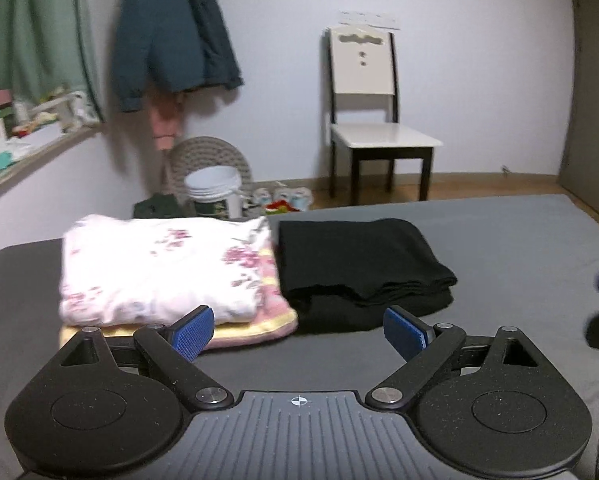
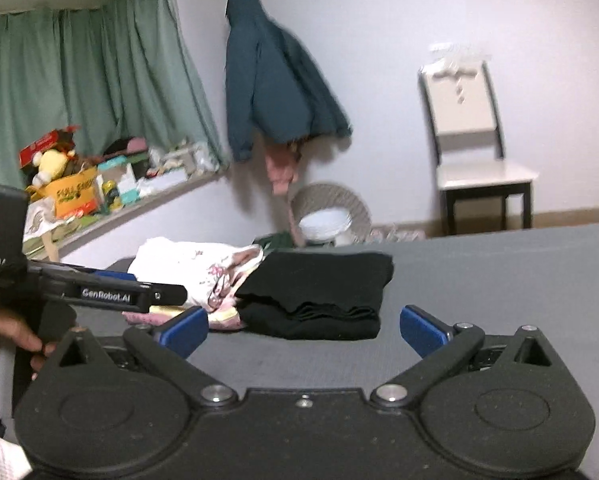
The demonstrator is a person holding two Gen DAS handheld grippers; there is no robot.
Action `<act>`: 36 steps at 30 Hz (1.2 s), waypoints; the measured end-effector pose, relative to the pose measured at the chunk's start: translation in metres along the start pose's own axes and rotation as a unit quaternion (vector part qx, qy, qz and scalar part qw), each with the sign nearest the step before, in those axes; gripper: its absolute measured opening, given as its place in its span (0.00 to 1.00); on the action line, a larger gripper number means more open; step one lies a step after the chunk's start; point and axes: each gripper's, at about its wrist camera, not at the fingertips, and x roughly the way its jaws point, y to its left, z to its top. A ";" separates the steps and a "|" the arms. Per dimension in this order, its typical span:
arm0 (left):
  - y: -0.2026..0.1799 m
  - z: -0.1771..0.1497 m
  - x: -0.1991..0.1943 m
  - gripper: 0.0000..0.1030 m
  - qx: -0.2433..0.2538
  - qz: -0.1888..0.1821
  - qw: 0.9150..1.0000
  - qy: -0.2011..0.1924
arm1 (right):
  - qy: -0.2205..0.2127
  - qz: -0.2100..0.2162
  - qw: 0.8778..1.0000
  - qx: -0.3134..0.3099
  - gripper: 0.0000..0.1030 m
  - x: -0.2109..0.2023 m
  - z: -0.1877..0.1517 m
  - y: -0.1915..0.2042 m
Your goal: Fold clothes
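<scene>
Left of centre on the grey bed (image 1: 519, 240): floral white garment (image 1: 159, 268) folded, stacked on a pink-and-yellow folded piece (image 1: 255, 330); lower layer juts out past the top one at the near edge. Just to the right, touching or nearly so: black folded garment (image 1: 359, 264), layered edges loose toward the near side. Left gripper (image 1: 298, 330) low in the left wrist view, fingers (image 1: 191, 332) spread wide, nothing held, just short of both piles. Right gripper (image 2: 304, 330) likewise spread and empty, facing the black pile from the near side. Folding judged largely done. Risks: an open finger pushed forward under a near edge likely to drag or unroll the black layers; a nudge at the floral pile likely to slide the top piece off its base; piles close enough that shifting one disturbs the other.
</scene>
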 end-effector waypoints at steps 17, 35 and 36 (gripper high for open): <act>0.011 -0.048 0.023 1.00 -0.005 0.022 0.994 0.103 | 0.103 -0.144 0.982 -0.068 1.00 0.042 -0.044 0.047; 0.005 -0.047 0.028 1.00 -0.002 0.032 0.993 0.110 | 0.089 -0.129 0.986 -0.064 1.00 0.027 -0.052 0.052; 0.005 -0.047 0.028 1.00 -0.002 0.034 0.993 0.110 | 0.090 -0.127 0.986 -0.065 1.00 0.027 -0.052 0.052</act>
